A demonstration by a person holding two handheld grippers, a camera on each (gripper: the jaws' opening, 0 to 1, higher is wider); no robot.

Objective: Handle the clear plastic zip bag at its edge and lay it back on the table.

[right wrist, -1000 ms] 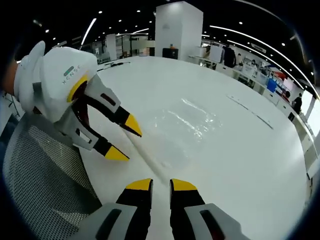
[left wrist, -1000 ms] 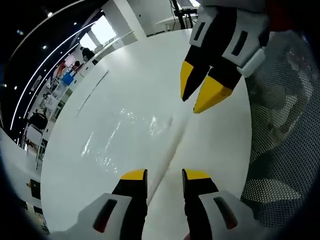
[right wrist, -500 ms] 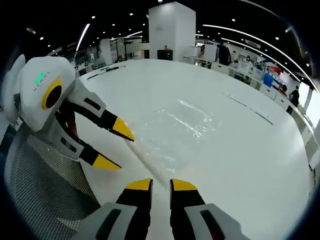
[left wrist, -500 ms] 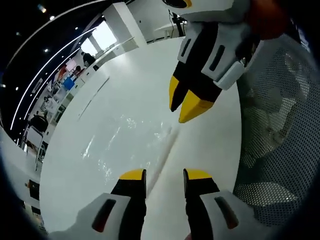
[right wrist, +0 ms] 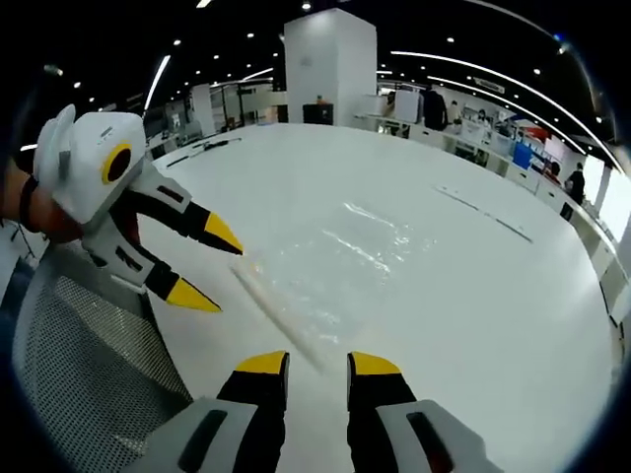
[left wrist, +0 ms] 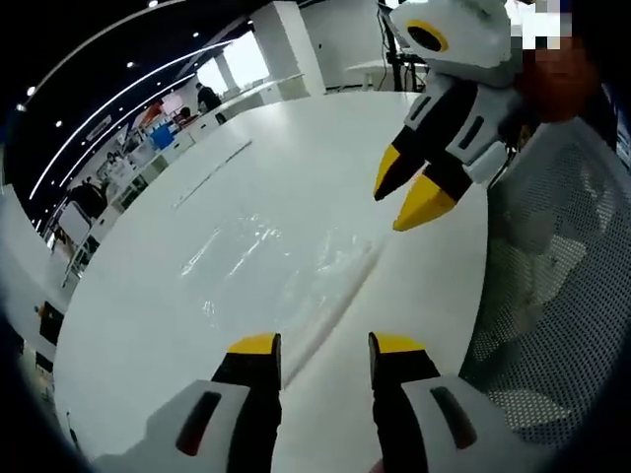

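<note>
The clear plastic zip bag lies flat on the white table. Its zip edge runs toward me. My left gripper hovers over the near end of that edge, jaws apart and nothing between them; in the right gripper view it comes in from the left, open, beside the edge's far end. My right gripper stands open just short of the edge's near end. In the left gripper view it hangs above the table past the bag, holding nothing.
A mesh chair back stands against the table's near side. A thin dark strip lies on the table beyond the bag. A white pillar and distant desks with people stand behind.
Both grippers' jaws have spread wider. The other gripper in each view has drawn back from the bag's zip edge. The bag rests flat.
</note>
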